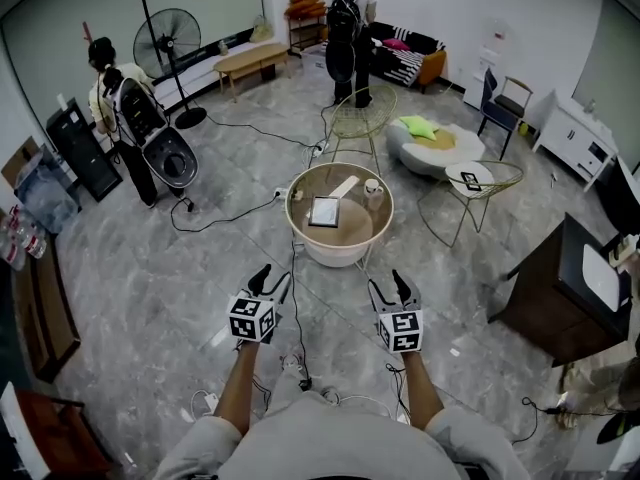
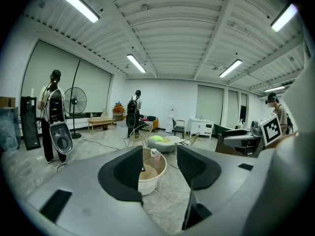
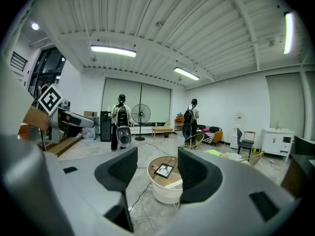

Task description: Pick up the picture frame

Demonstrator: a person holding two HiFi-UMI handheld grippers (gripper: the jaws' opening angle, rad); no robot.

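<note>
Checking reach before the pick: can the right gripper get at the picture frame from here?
Probably, after moving closer. The right gripper is open and empty but short of the round table. The picture frame lies uncovered on top, the cup apart beside it.

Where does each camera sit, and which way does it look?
Head view: on the person's head, steeply down at the round table with picture frame; forearms, left claw, right claw show.
Left gripper view: on the left claw, forward at the table; its open jaws show.
Right gripper view: on the right claw, toward the picture frame; open jaws show.
All share the table.
</note>
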